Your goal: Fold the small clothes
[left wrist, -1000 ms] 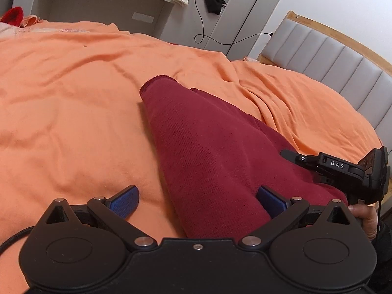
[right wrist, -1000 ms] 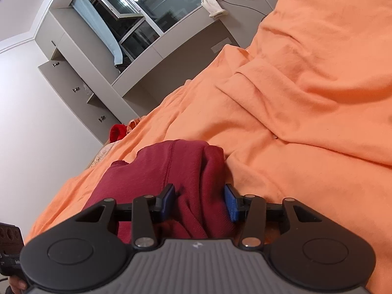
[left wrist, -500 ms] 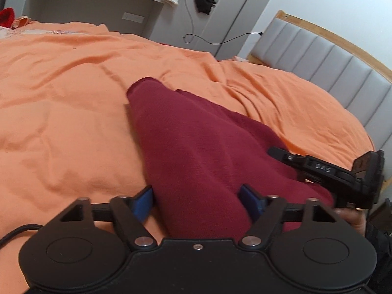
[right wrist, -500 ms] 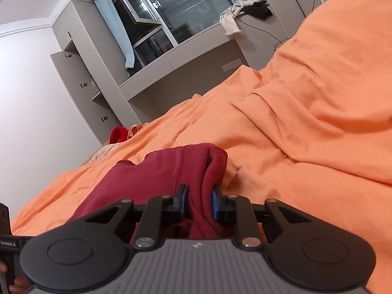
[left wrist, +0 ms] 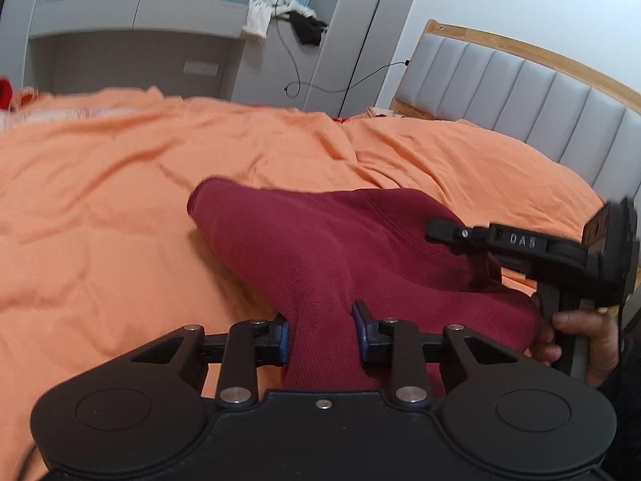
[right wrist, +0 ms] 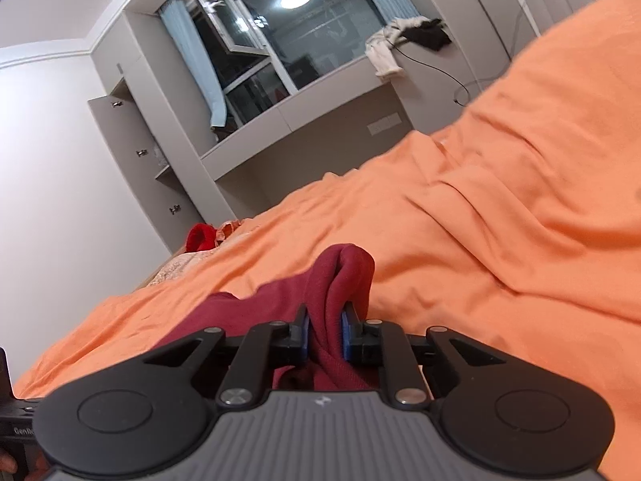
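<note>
Maroon garment (left wrist: pixel 320 248) on the orange bedspread (left wrist: pixel 100 184) — left gripper (left wrist: pixel 320 330) and right gripper (right wrist: pixel 324 334), jaws just closing, both clamp its bunched cloth.

Orange bedspread (left wrist: pixel 120 200), creased, across the whole bed. Grey padded headboard (left wrist: pixel 533 92) with a wooden rim at the right. Grey built-in cabinet (left wrist: pixel 132 52) along the far wall, under a window (right wrist: pixel 280 40) with one pane swung open and a ceiling light mirrored in the glass. White cloth (left wrist: pixel 258 16) and black cloth (left wrist: pixel 308 30) draped over the ledge, a black cable (left wrist: pixel 304 84) hanging below. Red bundle (right wrist: pixel 200 236) at the bed's far edge.
</note>
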{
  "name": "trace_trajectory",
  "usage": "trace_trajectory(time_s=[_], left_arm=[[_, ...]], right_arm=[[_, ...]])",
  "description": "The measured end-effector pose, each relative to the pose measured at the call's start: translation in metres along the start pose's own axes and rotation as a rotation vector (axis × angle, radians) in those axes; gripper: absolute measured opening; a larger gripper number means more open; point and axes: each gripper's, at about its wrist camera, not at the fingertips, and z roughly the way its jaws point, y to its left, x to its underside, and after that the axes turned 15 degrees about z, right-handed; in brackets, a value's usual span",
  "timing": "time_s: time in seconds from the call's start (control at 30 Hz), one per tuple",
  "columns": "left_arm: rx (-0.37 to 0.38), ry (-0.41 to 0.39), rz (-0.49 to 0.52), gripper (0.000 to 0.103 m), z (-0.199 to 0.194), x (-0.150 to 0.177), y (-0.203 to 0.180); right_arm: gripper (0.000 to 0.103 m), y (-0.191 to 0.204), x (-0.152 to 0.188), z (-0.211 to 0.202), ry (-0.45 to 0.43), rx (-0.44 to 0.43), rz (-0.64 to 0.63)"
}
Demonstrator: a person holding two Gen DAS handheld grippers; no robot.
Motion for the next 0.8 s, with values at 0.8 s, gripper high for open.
trace_trajectory(time_s=[0.8], left_arm=[[-0.28,-0.092,0.053,0.03,-0.042,-0.012,0.039]], right_arm=[[0.016,0.066,0.005,0.068,0.031,-0.142,-0.066]])
